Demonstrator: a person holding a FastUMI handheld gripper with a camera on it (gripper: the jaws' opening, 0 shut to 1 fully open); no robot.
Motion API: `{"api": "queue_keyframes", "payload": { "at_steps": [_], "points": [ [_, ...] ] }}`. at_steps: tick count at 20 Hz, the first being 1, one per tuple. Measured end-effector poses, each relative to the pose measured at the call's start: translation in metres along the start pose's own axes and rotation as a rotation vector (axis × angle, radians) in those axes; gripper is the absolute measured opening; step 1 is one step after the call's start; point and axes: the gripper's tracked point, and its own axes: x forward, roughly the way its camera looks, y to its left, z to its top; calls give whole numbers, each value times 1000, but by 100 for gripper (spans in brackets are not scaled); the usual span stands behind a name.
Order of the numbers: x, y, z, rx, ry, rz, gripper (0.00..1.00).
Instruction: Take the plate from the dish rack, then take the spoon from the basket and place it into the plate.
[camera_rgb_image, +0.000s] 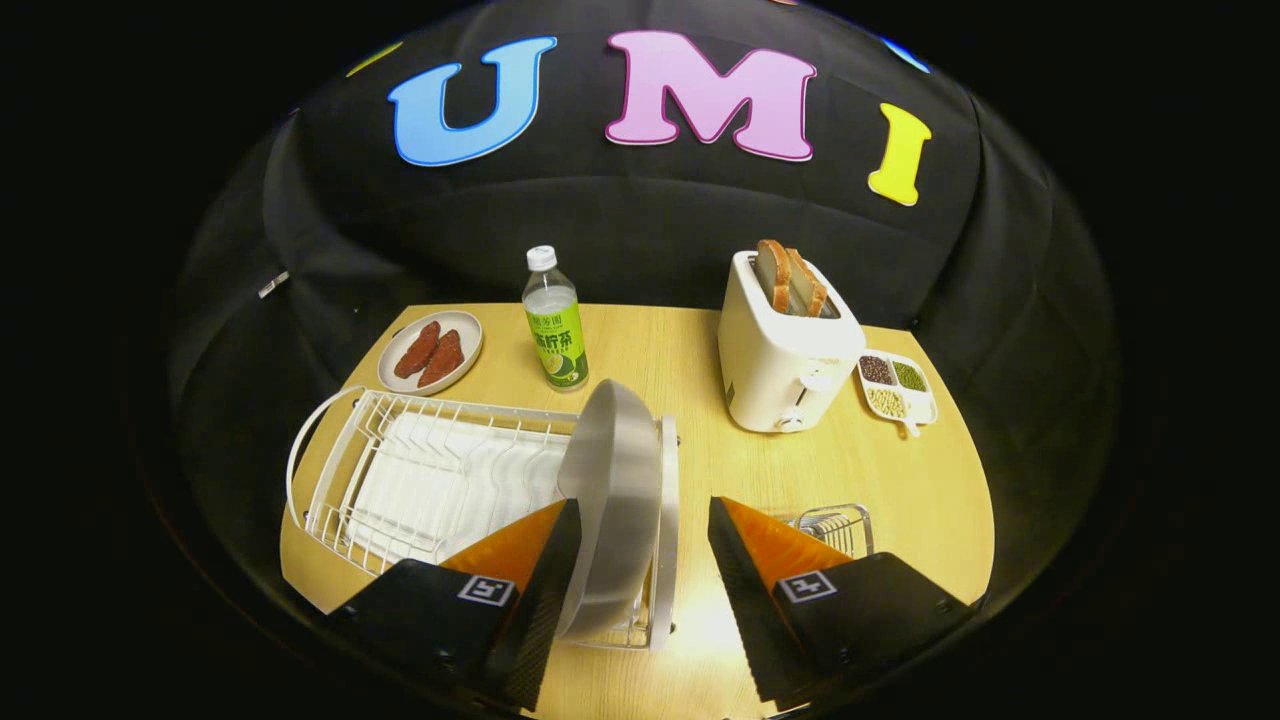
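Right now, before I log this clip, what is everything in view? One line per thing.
plate: 1, silver-grey, standing on edge at the dish rack's right end, between the fingers and against the left one
dish rack: 1, white wire, left part of the table
wire basket: 1, metal, beyond the right finger
bottle: 1, clear with green label, behind the rack
small plate: 1, pale, holding two reddish pieces, back left
toaster: 1, white, two bread slices in it, back right
divided dish: 1, white, with dark, green and pale grains, right of the toaster
table: 1, light wood
hand-held gripper: 1, fingers open around the plate
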Motion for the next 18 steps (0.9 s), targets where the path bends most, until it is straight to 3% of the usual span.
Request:
{"api": "queue_keyframes", "payload": {
  "at_steps": [4, 8, 13, 15, 18],
  "points": [
    [10, 9, -1, 56, 32, -20, 38],
    [9, 5, 4, 41, 44, -105, 30],
    [-2, -5, 38, -162, -52, -213, 25],
    [-5, 3, 42, -228, -55, -209, 21],
    [-6, 3, 42, -195, -59, -204, 22]
  ]
}}
